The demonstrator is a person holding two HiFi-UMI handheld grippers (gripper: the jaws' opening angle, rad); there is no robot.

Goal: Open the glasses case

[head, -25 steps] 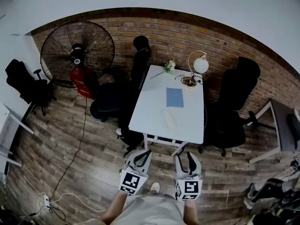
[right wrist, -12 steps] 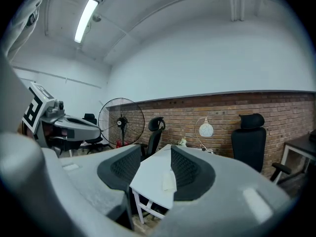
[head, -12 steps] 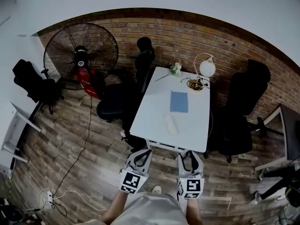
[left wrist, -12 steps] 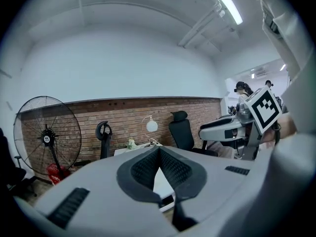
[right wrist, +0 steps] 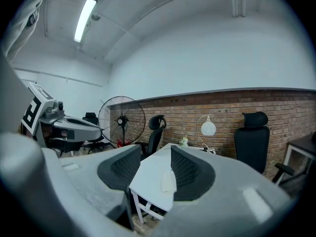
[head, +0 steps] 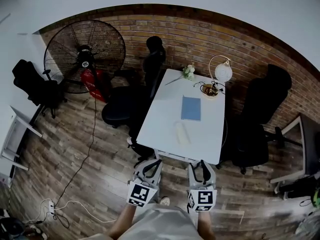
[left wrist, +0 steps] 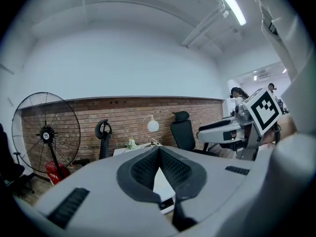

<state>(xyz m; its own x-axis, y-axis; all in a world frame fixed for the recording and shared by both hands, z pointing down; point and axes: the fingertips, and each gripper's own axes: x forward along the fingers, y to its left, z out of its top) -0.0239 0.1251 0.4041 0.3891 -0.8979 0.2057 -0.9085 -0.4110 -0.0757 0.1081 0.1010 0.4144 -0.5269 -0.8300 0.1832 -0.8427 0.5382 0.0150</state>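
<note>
While the left gripper (head: 150,165) and right gripper (head: 201,166) hung short of the table (head: 165,109), the glasses case (head: 182,133) lay untouched by the table's near edge. Left jaws were together, right jaws half apart, both empty. Risk was the unpinned case skidding off the table when pried.

Seemingly glasses case (head: 182,133) on table (head: 166,109)
</note>
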